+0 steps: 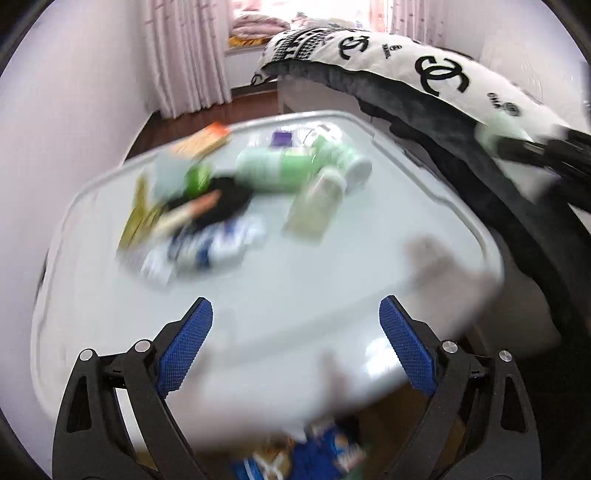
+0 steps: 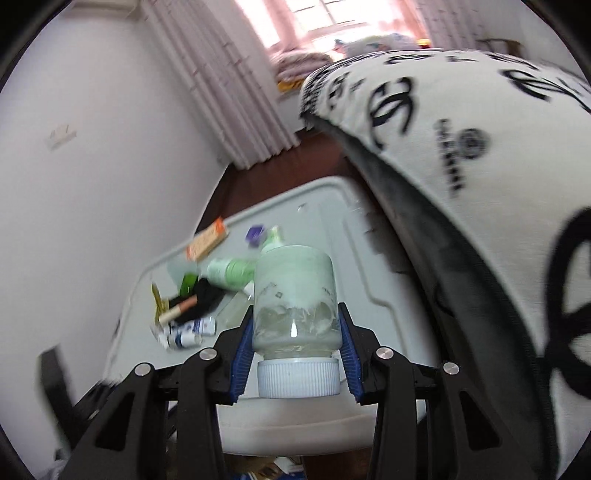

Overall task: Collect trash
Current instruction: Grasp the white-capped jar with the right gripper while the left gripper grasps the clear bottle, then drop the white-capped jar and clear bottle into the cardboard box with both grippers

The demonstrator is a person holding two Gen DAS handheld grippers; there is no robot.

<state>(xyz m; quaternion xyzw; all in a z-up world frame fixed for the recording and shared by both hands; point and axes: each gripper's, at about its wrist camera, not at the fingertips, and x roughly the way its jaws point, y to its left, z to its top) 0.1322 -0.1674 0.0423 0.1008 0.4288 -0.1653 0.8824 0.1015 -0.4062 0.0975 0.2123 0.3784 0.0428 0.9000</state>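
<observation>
Right wrist: right hand-held gripper (image 2: 295,332) clamps jar (image 2: 295,295), cap nearest.

The walls (image 2: 92,177) are white and plain. Long pale pink curtains (image 1: 184,55) hang down to a dark brown wooden floor (image 1: 251,101). Bright light comes in through a window (image 2: 332,14) at the back, and folded pink blankets (image 1: 258,26) lie by it. A white table (image 1: 424,206) with round corners stands in the middle. Beside it is a big white pillow (image 2: 461,147) with black letters and a dark grey edge.
</observation>
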